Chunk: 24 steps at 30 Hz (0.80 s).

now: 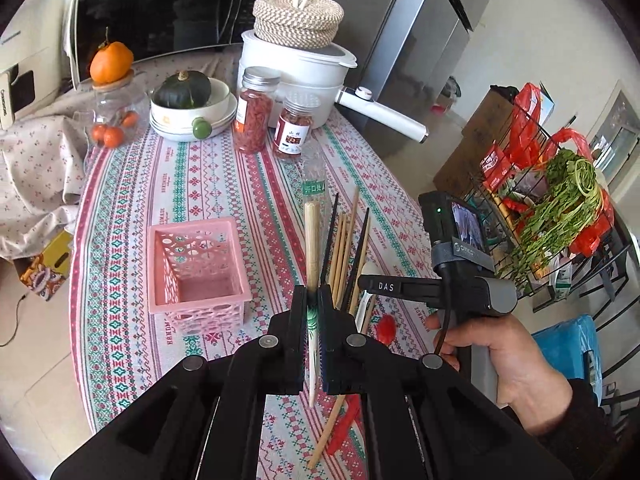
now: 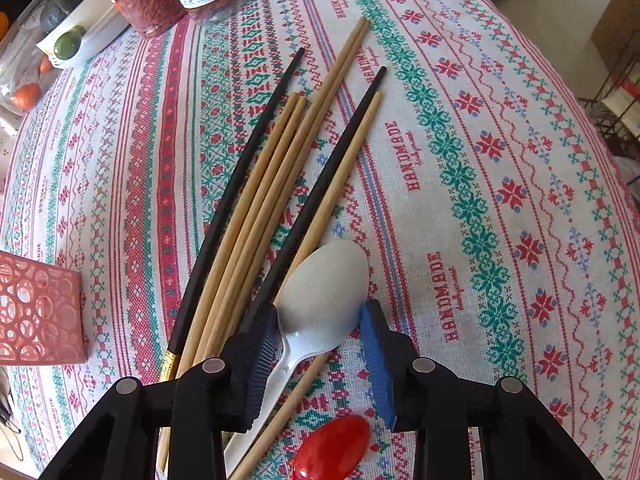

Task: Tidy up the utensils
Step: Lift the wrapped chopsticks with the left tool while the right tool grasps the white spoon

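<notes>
Left gripper [image 1: 314, 312] clamps wrapped chopsticks [image 1: 311, 240] at frame center, right gripper [image 2: 320, 332] wide around white spoon [image 2: 324, 284] w/ pink basket [image 1: 196, 264] center-left.

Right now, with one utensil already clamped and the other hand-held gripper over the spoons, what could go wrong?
1. The left hand-held gripper pinches the wrapped chopsticks near one end; they may pivot or slip.
2. The right hand-held gripper, open around the white spoon, could also catch the bamboo chopstick under it.
</notes>
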Motion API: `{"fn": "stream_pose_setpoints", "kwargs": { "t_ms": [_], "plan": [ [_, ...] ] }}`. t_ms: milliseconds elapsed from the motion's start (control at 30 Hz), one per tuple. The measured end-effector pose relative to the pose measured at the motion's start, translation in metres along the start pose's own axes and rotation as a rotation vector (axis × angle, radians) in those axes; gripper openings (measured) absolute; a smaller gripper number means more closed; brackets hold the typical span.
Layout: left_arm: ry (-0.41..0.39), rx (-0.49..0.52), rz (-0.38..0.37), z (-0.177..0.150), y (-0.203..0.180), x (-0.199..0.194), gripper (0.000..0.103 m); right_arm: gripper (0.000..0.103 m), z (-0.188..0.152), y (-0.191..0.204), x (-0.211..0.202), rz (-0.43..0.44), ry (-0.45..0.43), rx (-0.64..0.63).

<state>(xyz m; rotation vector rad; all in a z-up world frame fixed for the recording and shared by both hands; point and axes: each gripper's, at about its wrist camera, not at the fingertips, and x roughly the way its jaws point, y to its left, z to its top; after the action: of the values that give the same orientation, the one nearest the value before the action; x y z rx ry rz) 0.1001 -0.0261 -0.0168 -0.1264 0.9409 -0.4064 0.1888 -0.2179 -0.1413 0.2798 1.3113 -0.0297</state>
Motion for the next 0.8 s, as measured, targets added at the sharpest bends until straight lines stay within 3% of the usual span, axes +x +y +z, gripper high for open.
{"fn": "stream_pose_setpoints", "kwargs": {
  "t_ms": [267, 400, 567, 600, 733, 800],
  "plan": [
    [-0.082, -0.008, 0.008, 0.002, 0.013, -0.032, 0.004, 0.029, -0.009, -0.012, -0.017, 0.073, -0.019, 0.041],
    [-0.074, -0.021, 0.014, 0.002, 0.019, -0.031, 0.004, 0.007, -0.014, -0.013, -0.031, 0.09, -0.045, 0.014],
    [-0.059, -0.023, 0.016, 0.002, 0.02, -0.025, 0.004, 0.01, -0.014, -0.018, -0.021, 0.075, -0.005, 0.034],
    [-0.057, -0.023, 0.017, 0.002, 0.02, -0.025, 0.004, 0.014, -0.013, -0.019, -0.019, 0.065, 0.003, 0.047],
    [-0.05, -0.022, 0.023, 0.001, 0.02, -0.022, 0.005, 0.056, -0.008, -0.02, -0.022, 0.103, -0.011, 0.095],
    [-0.042, -0.022, 0.028, 0.001, 0.021, -0.019, 0.004, 0.058, -0.005, -0.014, -0.023, 0.107, -0.028, 0.087]
  ]
}}
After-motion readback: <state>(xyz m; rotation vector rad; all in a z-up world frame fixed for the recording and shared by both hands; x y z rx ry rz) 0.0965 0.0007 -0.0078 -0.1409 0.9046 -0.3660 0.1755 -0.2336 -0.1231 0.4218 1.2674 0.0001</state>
